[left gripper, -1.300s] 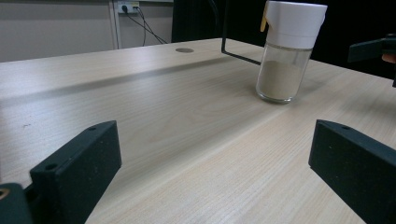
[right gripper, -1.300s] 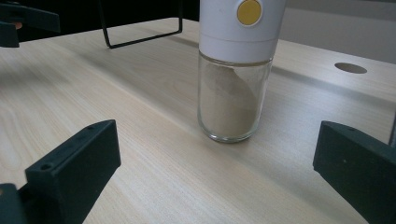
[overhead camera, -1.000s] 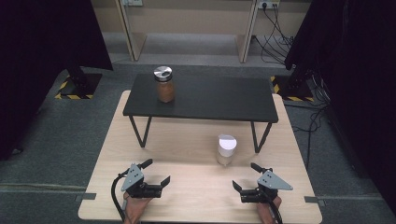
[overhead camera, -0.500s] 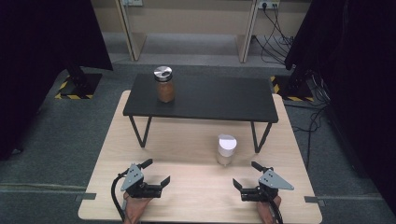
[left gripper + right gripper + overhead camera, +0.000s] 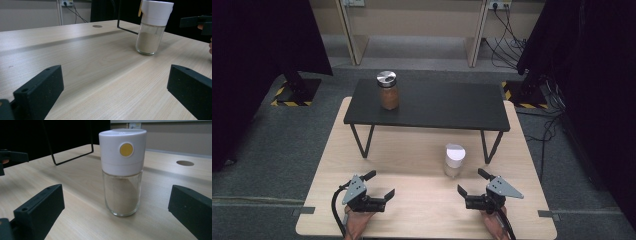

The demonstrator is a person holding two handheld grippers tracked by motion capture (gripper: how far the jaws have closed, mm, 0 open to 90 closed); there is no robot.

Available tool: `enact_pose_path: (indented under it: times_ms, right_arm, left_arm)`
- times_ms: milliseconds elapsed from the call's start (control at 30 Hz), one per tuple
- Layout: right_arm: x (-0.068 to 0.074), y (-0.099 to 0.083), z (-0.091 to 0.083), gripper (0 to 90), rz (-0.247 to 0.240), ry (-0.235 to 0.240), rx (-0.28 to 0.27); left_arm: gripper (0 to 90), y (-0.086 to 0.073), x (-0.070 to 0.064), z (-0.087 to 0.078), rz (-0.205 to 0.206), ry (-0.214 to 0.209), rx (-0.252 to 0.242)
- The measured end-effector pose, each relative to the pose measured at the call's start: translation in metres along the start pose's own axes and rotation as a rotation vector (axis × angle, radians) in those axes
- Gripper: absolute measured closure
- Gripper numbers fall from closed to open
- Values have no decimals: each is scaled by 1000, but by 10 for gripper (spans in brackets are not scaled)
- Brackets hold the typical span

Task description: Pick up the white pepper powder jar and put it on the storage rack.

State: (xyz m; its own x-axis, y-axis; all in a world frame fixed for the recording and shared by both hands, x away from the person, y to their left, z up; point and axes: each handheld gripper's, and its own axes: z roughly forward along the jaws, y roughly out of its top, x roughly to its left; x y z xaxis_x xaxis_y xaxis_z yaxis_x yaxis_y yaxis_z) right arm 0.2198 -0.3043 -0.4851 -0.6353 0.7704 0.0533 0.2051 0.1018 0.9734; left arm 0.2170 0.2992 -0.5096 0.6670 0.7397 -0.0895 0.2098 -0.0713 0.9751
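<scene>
2 spread fingers (image 5: 38, 206) (right gripper (image 5: 475, 186)) flanking shaker (image 5: 122, 172)

Forearms cut off at the high view's bottom edge

counter (image 5: 412, 165): pale wood grain | shaker (image 5: 122, 172) on counter: white cap, yellow round dot, clear glass, beige powder | low shelf (image 5: 427, 107) over counter's far half: matte black top, black wire legs | jar (image 5: 388, 90) on shelf: silver lid, brown contents | left hand-held gripper (image 5: 381, 184), right hand-held gripper (image 5: 470, 181): black jaws, grey plates
</scene>
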Motion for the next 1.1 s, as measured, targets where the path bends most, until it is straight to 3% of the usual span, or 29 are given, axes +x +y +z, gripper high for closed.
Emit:
enact_pose_path:
  times_ms: [200,433,567,700,1100]
  right_arm:
    - [6,1,5,4,22,-28,-26]
    - [3,3,16,8,16,-45,-2]
    - [5,6,24,16,-24,-50,0]
    - [5,9,33,21,-15,-47,-2]
    - [8,17,58,103,-1,-96,24]
  left_arm:
    - [2,0,0,0,2,2,3]
    - [2,0,0,0,1,3,2]
    - [2,0,0,0,-2,3,2]
    - [2,0,0,0,-2,3,2]
    - [2,0,0,0,0,1,2]
